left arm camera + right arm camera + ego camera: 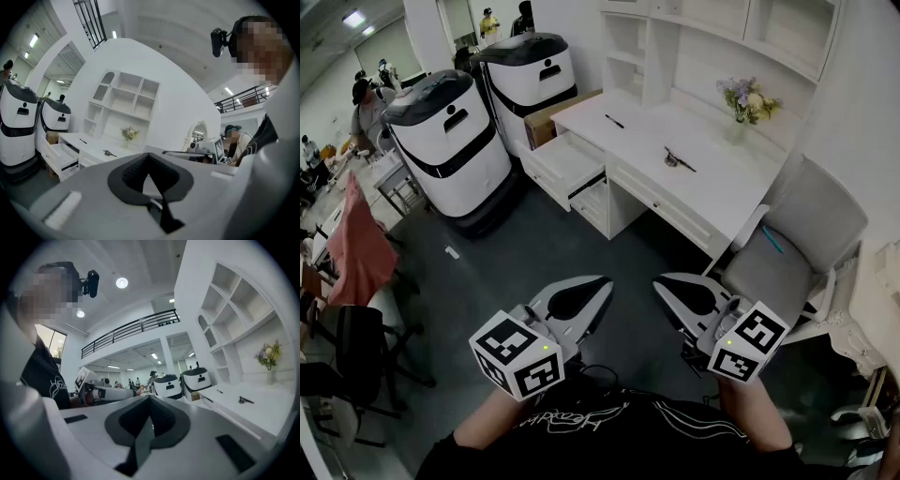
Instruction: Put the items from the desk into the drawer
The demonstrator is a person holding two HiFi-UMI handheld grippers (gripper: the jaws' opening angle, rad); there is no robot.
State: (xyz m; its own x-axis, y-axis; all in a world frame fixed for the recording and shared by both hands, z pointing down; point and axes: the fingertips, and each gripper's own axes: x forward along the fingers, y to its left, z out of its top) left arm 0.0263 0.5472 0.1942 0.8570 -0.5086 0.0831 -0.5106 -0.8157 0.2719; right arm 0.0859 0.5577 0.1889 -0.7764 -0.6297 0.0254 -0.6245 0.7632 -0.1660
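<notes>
The left gripper (584,296) and right gripper (679,294) hover over the floor (534,246), well apart from the white surface (717,155) and its open drawer (566,161).

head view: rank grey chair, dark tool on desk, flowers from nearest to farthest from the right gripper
1. grey chair, just right of the right gripper
2. dark tool, middle of the desk
3. flowers, back right of the desk

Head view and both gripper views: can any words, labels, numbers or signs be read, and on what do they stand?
No text can be read.
Shirt: white script print, too blurred to read.
Left cube, right cube: square black-and-white markers only, no letters or numbers.
</notes>
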